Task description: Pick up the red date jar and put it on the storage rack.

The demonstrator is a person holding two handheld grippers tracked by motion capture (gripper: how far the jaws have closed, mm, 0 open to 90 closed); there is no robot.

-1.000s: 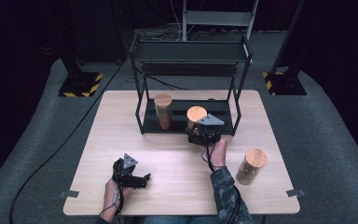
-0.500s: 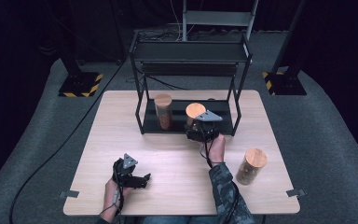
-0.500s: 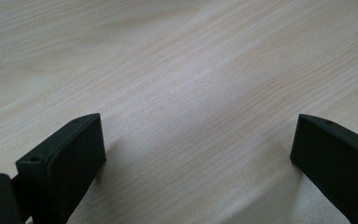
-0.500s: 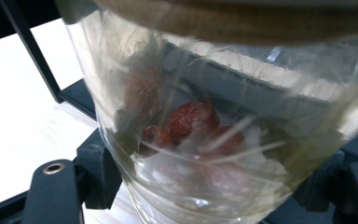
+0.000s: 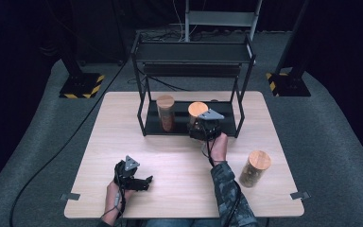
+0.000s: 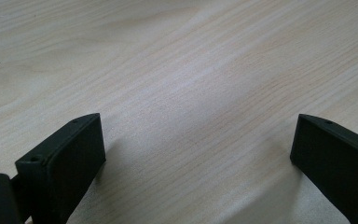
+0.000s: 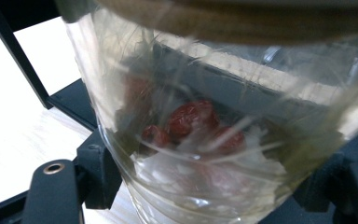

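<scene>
A glass jar with a wooden lid stands at the lower shelf of the black rack, and my right gripper is shut on it. In the right gripper view the jar sits between the jaws, holding red fruits and white pieces. A second wooden-lidded jar stands on the same shelf to its left. A third jar stands on the table at the right. My left gripper rests low on the table near the front edge, and its fingers stand wide apart over bare wood.
The light wooden table carries the two-tier rack at its far middle. Black stand feet with yellow-black stripes sit on the grey floor beyond the table. A cable runs across the floor at the left.
My right gripper and the jar in it have shifted slightly left toward the shelf. The left gripper has stayed where it was.
</scene>
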